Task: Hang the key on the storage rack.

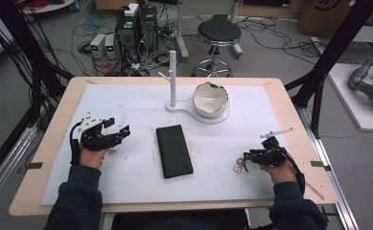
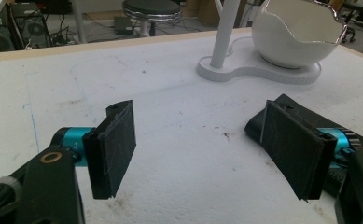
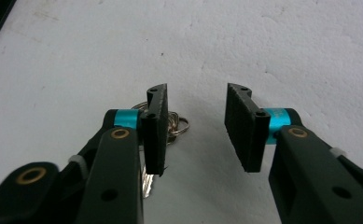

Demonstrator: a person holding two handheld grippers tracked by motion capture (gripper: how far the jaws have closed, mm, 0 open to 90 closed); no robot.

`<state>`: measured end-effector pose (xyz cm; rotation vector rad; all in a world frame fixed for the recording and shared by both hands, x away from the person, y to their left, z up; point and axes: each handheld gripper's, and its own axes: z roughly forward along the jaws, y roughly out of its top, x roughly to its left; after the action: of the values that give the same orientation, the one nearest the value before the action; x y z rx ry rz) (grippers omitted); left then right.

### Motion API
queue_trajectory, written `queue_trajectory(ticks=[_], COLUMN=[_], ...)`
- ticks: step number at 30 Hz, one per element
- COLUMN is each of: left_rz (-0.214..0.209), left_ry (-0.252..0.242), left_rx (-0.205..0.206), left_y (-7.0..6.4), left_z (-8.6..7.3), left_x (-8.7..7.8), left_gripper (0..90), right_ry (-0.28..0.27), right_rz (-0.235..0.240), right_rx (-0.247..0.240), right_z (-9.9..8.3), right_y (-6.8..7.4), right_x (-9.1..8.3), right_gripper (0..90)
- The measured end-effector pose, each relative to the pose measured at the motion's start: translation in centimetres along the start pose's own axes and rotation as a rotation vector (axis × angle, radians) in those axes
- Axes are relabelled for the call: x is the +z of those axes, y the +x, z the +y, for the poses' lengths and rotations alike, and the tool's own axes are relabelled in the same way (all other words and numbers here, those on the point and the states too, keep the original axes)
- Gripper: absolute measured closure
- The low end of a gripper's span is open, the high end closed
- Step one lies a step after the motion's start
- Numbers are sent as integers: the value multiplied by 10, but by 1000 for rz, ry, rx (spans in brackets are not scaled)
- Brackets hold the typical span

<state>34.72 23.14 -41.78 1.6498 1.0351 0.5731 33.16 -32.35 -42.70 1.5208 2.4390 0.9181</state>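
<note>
Right gripper (image 3: 195, 126) jaws apart, keys (image 3: 172, 128) beside one pad, not between. Shift over ring, straddle, then close. Left gripper (image 2: 202, 149) jaws apart, idle.

Both sleeves are dark blue-grey. Each hand carries a black tool: the left tool (image 1: 119, 130) and the right tool (image 1: 242, 161) have ribbed black pads, turquoise collars, brass-ringed screw holes and trailing black cables.
</note>
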Motion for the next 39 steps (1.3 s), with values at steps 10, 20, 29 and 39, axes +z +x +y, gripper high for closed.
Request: queue_trajectory(ticks=[10, 20, 29, 39], left_rz=[1, 2, -2, -3], left_ry=[-2, -6, -5, 0], left_rx=[1, 7, 4, 5], left_y=[0, -1, -2, -2], left_z=[0, 0, 0, 0], left_x=[0, -1, 0, 0], left_gripper=[264, 268, 271, 271], right_ry=[20, -110, -108, -97], right_rz=[66, 164, 95, 153], right_rx=[63, -224, -579, -572], right_z=[-1, -1, -15, -17], right_y=[-4, -2, -7, -12], right_x=[1, -15, -10, -1], right_gripper=[608, 591, 705, 872])
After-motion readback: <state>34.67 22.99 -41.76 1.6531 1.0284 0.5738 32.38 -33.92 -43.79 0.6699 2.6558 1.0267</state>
